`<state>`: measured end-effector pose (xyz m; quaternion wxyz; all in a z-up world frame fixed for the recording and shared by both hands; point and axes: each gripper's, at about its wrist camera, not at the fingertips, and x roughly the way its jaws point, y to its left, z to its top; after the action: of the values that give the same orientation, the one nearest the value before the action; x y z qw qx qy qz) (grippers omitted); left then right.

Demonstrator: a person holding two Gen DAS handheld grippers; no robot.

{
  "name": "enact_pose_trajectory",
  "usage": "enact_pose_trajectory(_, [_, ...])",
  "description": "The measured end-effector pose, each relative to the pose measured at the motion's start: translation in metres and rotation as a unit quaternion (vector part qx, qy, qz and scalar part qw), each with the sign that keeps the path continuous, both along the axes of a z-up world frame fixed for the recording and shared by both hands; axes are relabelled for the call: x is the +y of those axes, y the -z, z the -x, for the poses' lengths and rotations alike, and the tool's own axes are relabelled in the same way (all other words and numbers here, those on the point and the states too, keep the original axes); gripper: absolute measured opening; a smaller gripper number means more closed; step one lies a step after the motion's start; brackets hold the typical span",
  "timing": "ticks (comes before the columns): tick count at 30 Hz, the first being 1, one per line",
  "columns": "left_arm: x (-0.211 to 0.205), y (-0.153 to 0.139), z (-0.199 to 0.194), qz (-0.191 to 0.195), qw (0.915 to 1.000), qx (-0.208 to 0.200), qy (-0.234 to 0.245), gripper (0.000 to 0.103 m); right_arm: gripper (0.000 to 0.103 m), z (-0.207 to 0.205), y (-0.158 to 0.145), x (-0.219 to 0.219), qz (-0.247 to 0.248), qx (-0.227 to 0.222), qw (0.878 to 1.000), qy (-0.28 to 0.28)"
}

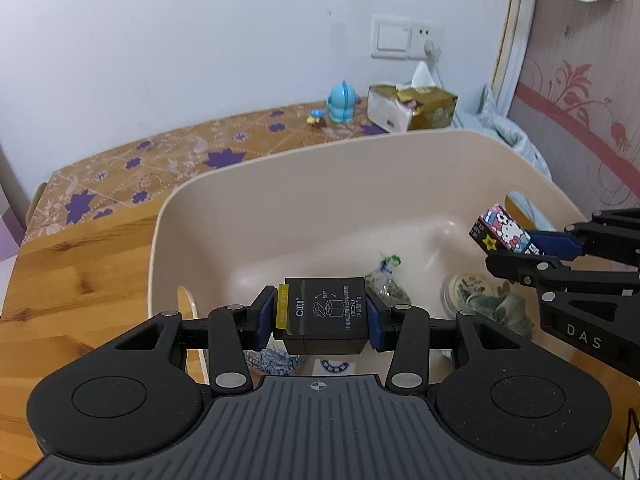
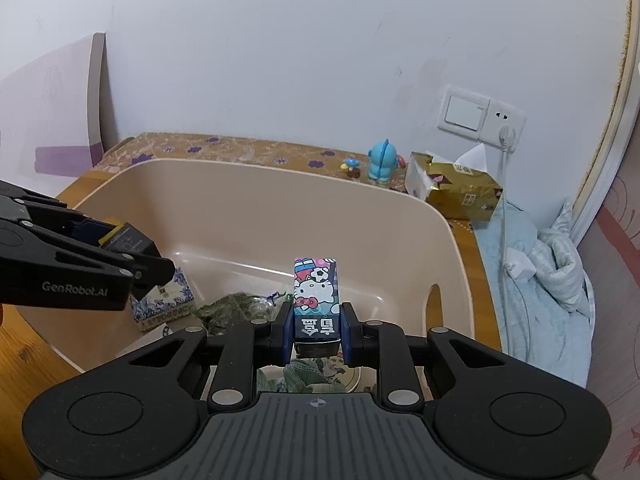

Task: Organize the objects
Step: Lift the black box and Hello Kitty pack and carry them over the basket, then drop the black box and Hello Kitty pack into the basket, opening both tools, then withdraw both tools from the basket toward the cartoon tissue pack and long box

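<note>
My left gripper is shut on a black box with a yellow tab and holds it above the near part of a beige plastic bin. My right gripper is shut on a Hello Kitty box, upright, above the same bin. The Hello Kitty box also shows at the right of the left wrist view. The black box shows at the left of the right wrist view. Inside the bin lie a blue-and-white patterned box, a clear wrapper and a round tin.
The bin stands on a wooden table with a floral cloth at the back. A blue toy figure, a small toy and a gold tissue pack stand by the wall. A light blue blanket lies to the right.
</note>
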<state>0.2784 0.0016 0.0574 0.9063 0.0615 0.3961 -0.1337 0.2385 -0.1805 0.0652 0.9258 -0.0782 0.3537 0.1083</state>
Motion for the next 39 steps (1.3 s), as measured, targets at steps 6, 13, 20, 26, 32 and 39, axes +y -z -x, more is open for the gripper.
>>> enact_pose_trajectory(6, [-0.001,0.008,-0.006,-0.01,0.9997,0.022,-0.003,0.046,0.021,-0.007,0.006,0.003,0.012,0.022,1.0,-0.008])
enact_pose_trajectory(13, [0.001,0.01,-0.007,0.0,0.9993,0.035,-0.014,0.051,0.035,-0.008,0.011,0.006,0.021,0.035,0.999,-0.014])
enact_pose_trajectory(20, [-0.001,-0.004,0.004,0.003,0.9997,0.012,-0.02,0.072,0.064,0.001,0.004,0.003,0.024,0.017,0.999,-0.014])
enact_pose_trajectory(26, [0.007,-0.02,0.018,0.013,0.9993,-0.009,-0.034,0.077,0.089,0.015,-0.009,-0.001,0.022,-0.003,1.0,-0.011])
enact_pose_trajectory(32, [0.01,-0.037,0.037,0.011,0.9985,-0.031,-0.044,0.082,0.101,0.031,-0.022,-0.005,0.018,-0.02,1.0,-0.014])
enact_pose_trajectory(39, [0.014,-0.05,0.062,0.014,0.9976,-0.045,-0.05,0.082,0.103,0.05,-0.033,-0.014,0.011,-0.033,0.999,-0.005])
